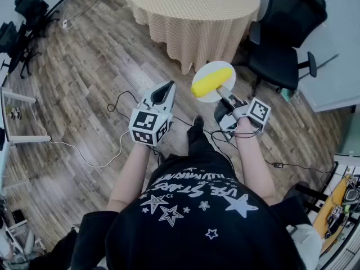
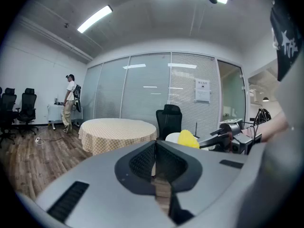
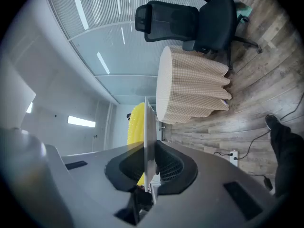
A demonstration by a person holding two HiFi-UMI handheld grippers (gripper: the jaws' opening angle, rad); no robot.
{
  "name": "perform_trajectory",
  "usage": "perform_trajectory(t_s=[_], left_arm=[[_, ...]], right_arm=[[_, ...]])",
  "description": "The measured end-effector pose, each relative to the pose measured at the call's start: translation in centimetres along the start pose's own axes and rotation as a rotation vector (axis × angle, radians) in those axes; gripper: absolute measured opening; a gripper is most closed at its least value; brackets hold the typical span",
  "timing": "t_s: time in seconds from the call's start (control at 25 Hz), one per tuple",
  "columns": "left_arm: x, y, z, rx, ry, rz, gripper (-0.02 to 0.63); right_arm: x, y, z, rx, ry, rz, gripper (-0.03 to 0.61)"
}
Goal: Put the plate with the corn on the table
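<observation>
Right gripper (image 1: 224, 96) fingers pinched on the plate (image 1: 206, 97) rim, yellow corn (image 1: 212, 80) on the plate, held in the air near the round table (image 1: 194, 7), left gripper (image 1: 167, 86) fingers closed together, holding nothing

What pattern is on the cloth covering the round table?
A fine beige-and-white check on the tablecloth, clearest in the head view.

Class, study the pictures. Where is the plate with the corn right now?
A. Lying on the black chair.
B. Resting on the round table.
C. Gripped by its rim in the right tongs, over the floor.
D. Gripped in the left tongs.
C: the right tongs are shut on the rim of the plate, and the head view shows it carrying the corn over the wood floor, short of the table.
</observation>
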State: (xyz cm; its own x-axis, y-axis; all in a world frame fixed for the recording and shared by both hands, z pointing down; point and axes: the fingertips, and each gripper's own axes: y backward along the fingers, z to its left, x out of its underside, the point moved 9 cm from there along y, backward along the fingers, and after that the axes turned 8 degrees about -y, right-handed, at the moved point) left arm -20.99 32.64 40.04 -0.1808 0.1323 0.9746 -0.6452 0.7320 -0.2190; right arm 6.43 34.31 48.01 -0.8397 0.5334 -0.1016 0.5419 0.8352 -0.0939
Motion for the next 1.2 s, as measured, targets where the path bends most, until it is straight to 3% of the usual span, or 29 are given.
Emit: perform_trajectory(t_s=[0.6, 1.2], left_arm=[[2.4, 6.4, -4.6, -0.006, 0.027, 0.015, 0.009], [2.2, 5.4, -4.3, -0.006, 0.04, 0.007, 0.009]], right_arm=[[5.7, 6.3, -1.1, -0.001, 0.02, 0.018, 0.049], [5.2, 6.1, -0.3, -0.006, 0.046, 0.04, 0.051]])
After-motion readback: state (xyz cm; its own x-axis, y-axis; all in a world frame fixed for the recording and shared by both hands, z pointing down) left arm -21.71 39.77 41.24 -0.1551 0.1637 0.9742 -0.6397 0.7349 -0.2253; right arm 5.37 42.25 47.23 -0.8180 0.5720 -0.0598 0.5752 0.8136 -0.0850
